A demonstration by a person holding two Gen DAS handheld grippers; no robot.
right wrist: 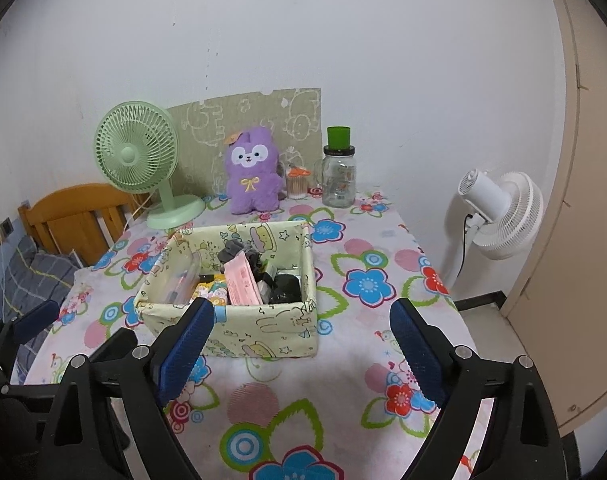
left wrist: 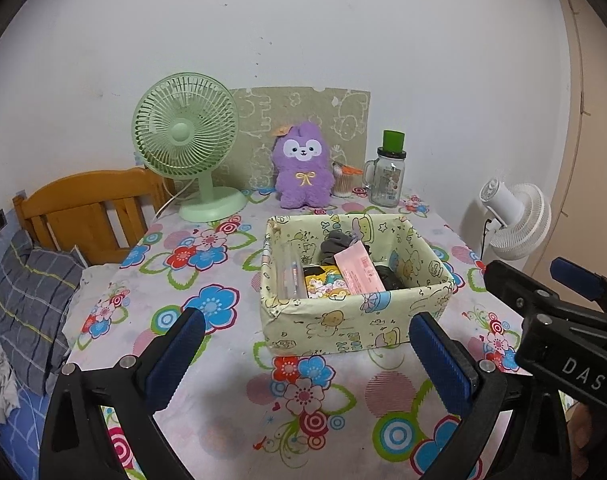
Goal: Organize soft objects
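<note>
Bare flowered tablecloth (right wrist: 263,400) lies open in front of the patterned fabric box (right wrist: 263,332); the box stands mid-table, its top open but crowded with socks and packets; behind it the green fan (right wrist: 137,152), purple plush (right wrist: 253,172) and glass jar (right wrist: 339,180) line the wall; a white fan (right wrist: 499,212) stands beside the table's right edge.

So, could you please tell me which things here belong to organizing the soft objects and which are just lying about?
Belongs to the job:
- purple plush toy
- fabric storage box
- grey and black soft items inside it

Just lying about:
- green fan
- glass jar
- white fan
</note>
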